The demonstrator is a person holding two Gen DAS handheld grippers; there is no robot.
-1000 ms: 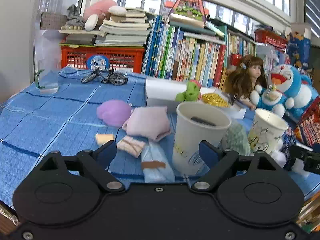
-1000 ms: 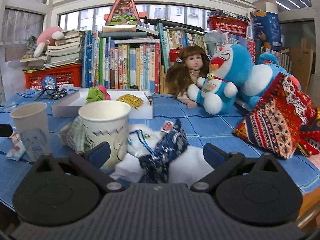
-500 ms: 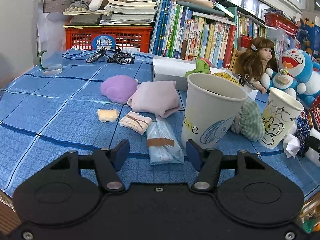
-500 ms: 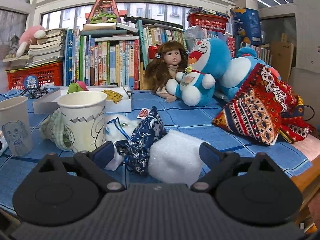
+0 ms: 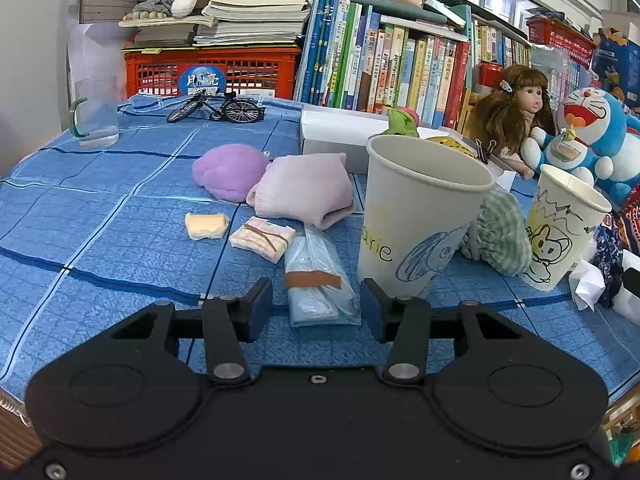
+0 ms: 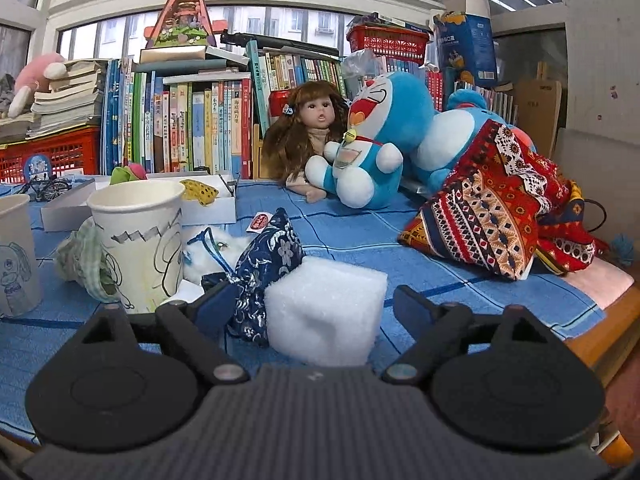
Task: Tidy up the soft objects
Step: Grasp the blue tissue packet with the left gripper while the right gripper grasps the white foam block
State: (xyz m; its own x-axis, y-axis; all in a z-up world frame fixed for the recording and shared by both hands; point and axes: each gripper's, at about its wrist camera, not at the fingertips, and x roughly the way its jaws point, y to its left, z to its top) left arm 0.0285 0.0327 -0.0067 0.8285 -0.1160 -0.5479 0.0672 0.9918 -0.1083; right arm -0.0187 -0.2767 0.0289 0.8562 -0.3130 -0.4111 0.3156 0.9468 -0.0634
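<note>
On the blue tablecloth, a clear packet with a blue mask and brown tape (image 5: 320,284) lies between the fingers of my left gripper (image 5: 316,306). Its jaws are closing, and narrow gaps still show beside the packet. Beyond lie a banded folded cloth (image 5: 262,238), a yellow sponge piece (image 5: 206,226), a pink cloth (image 5: 304,190) and a purple soft lump (image 5: 230,170). My right gripper (image 6: 314,304) straddles a white foam block (image 6: 326,312), jaws closing, pads apart from it. A navy floral pouch (image 6: 268,264) leans against the block's left side.
Two paper cups (image 5: 420,216) (image 5: 560,228) stand right of the packet with a green checked cloth (image 5: 498,236) between them. A white box (image 5: 336,132), a doll (image 6: 316,128), a blue plush (image 6: 376,140) and books line the back. A patterned cushion (image 6: 488,208) lies right.
The left jaws have narrowed a lot and the gripper has dipped toward the packet. The right gripper has tilted down and closed in on the foam block, its jaws slightly narrower.
</note>
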